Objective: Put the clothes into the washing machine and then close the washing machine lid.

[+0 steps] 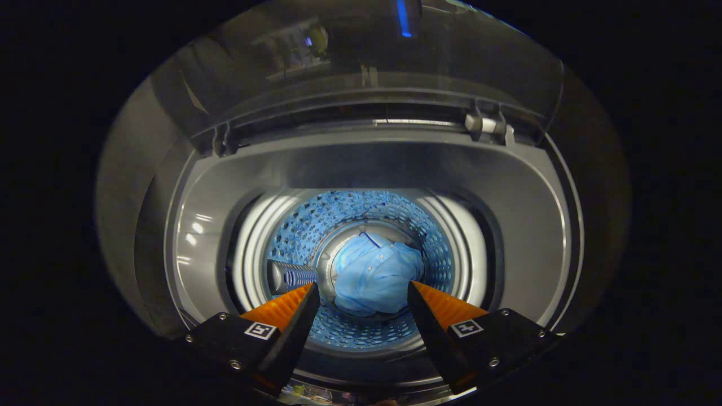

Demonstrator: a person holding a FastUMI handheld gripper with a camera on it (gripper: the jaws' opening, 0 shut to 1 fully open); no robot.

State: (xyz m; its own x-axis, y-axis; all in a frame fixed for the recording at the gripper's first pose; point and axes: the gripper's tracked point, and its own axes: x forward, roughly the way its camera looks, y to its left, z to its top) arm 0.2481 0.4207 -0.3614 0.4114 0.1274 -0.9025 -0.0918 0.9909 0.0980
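Gripper (pixel 364 287): fingers spread wide apart, nothing between the pads; it hangs over the mouth of the washing machine, pointing straight down into it.
Fingers (pixel 293 316): both tips sit level with the drum's rim as seen from above, one to each side of the shirt far below; neither touches cloth.
Shirt (pixel 377 270): light blue, buttoned, lying crumpled on the drum floor, between and just beyond the fingertips, well apart from them in depth.
Shirt axis: the bundle is nearly round, so the long axis is weak; the collar sits at the far edge, away from the gripper, and the button line runs from there toward the near side, tilted slightly.
Drum (pixel 307 231): perforated wall, lit blue, ringed around the shirt; a small ribbed fitting (pixel 294 277) sits on the wall beside the left finger.
Drum floor: a pale disc shows around the shirt's far and left edges.
Washing machine (pixel 524 225): grey top frame with rounded opening surrounds the drum.
Lid (pixel 372 73): clear and dark-tinted, standing raised at the far side of the opening, hinged at the back; the opening is uncovered.
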